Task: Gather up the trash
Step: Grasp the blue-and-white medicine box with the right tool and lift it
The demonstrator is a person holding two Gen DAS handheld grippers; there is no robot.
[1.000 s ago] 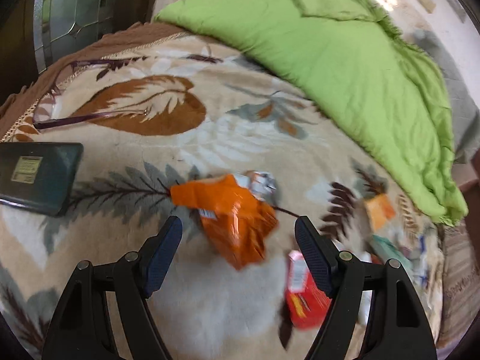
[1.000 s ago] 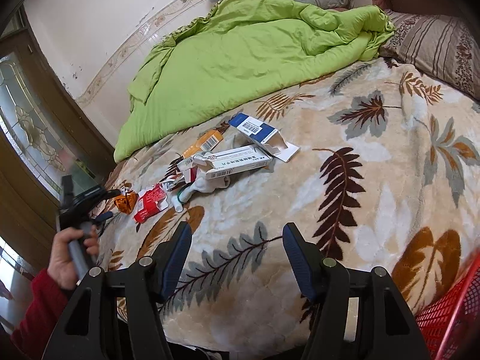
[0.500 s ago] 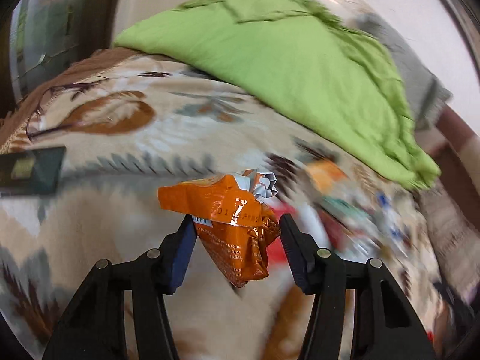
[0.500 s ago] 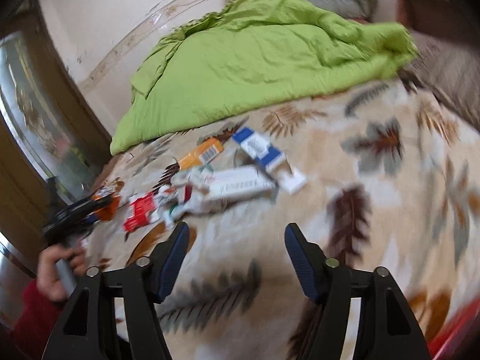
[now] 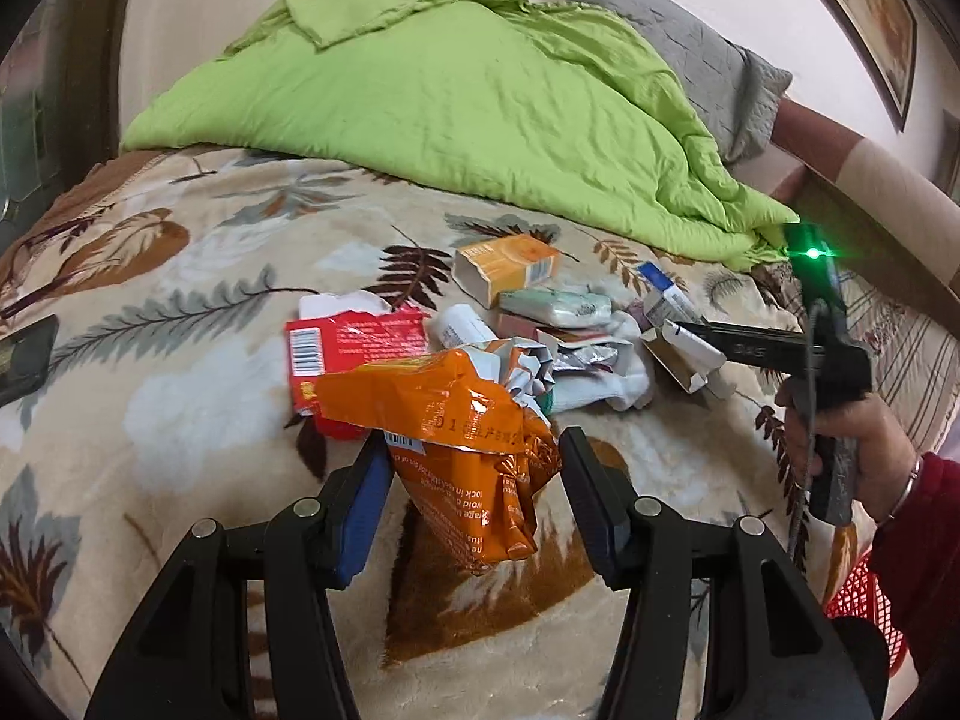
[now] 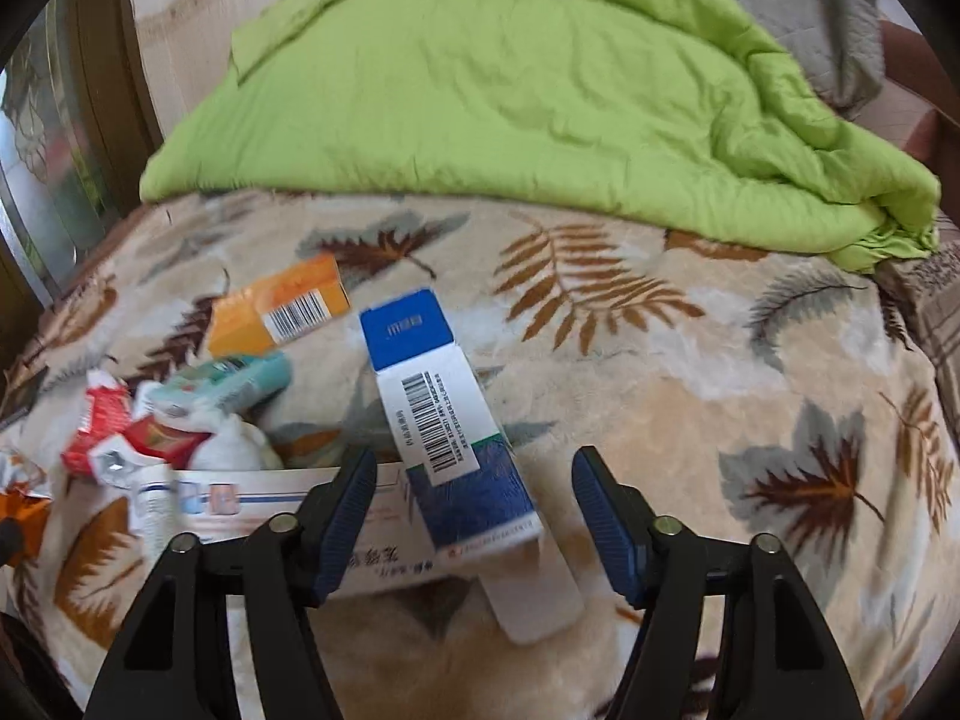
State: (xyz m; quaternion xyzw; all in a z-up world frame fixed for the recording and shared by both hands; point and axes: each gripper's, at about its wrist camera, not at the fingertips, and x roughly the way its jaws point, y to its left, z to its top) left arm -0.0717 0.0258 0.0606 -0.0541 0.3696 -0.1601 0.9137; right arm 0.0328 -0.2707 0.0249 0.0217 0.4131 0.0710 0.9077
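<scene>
Our left gripper [image 5: 474, 480] is clamped on the orange snack bag [image 5: 462, 438], pads pinching its crumpled middle, and the bag hangs clear of the bed's leaf-print blanket [image 5: 198, 396]. Grip looks fine, so we just need to keep the squeeze steady & carry it w/o snagging the pile. The red basket [image 5: 864, 600] shows at the near right corner of the bed, by the person's red sleeve, and that's prob. where it goes.

Our right gripper [image 6: 474, 504] has its jaws closing, w/ the blue-and-white carton [image 6: 456, 426] between them, but the pads aren't on it yet: there's a gap on both sides. The carton lies flat, long axis running away from us and angled a bit left, its open flap toward the near edge of the bed. To do this well we'd centre the jaws across the narrow width, near the dark-blue end, and go low enough that the pads catch the side walls, not the top face. Thin card will crush, so light squeeze. A long white carton [image 6: 252, 492] lies crosswise under the left finger [image 6: 342, 510]; we should avoid pinching both.

Beyond: orange carton [image 6: 282, 306], teal packet [image 6: 234, 381], red wrappers [image 6: 126, 432] toward the left edge. Green duvet [image 6: 510, 90] piled at the far side.
</scene>
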